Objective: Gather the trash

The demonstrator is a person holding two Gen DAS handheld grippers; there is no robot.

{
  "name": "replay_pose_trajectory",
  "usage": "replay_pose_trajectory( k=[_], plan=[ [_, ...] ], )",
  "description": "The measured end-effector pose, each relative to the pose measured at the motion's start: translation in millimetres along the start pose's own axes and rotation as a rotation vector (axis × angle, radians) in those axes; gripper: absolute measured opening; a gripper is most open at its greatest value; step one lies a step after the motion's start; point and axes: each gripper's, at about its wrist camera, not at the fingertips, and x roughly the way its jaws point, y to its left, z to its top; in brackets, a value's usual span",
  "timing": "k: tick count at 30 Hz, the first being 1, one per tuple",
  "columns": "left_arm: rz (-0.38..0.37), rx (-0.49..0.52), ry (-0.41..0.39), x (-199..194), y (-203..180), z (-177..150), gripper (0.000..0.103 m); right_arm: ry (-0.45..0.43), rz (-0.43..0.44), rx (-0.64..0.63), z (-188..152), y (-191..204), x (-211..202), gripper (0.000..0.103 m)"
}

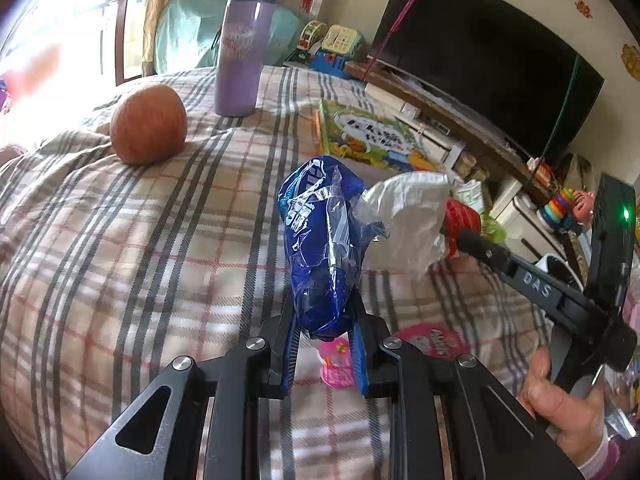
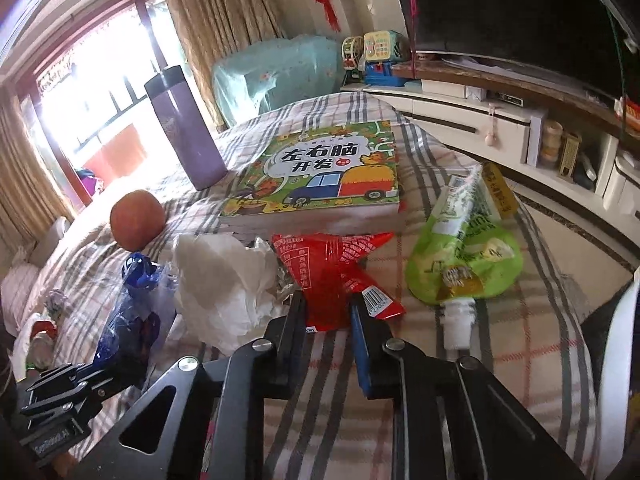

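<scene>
Both my grippers hold wrappers upright.
Left gripper [image 1: 324, 332] pinches the crinkled blue plastic wrapper [image 1: 320, 248]; right gripper [image 2: 328, 312] pinches the red foil packet [image 2: 328, 264], both long axes toward 12 o'clock; crumpled white tissue [image 2: 224, 280] lies between.

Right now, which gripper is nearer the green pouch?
Right. The right gripper, shut on the red wrapper, sits just left of the green pouch. The left gripper, holding the blue wrapper, is farther left, beyond the white tissue.
</scene>
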Motion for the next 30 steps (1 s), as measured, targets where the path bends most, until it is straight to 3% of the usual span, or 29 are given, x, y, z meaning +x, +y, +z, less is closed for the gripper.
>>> replay_pose_trajectory(
  k=[6,17,24,30],
  plan=[
    [-0.031,-0.003,-0.031,-23.8,-7.9,-7.9,0.021,-0.048,0.022,0.036,-12.1,-10.1,-38.1,0.021],
    [-0.137,0.087,-0.025,-50.4,-54.1,-26.4,0.020,-0.118,-0.023,0.089,-30.9,-36.6,-95.5,0.021],
    [-0.196,0.149,0.007,-46.1,-83.9,-41.1,0.020,-0.110,-0.048,0.104,-55.5,-49.8,-115.5,0.021],
    [-0.176,0.181,0.081,-15.8,-96.4,-49.7,0.020,-0.102,-0.056,0.144,-70.5,-66.6,-124.4,0.021]
  ],
)
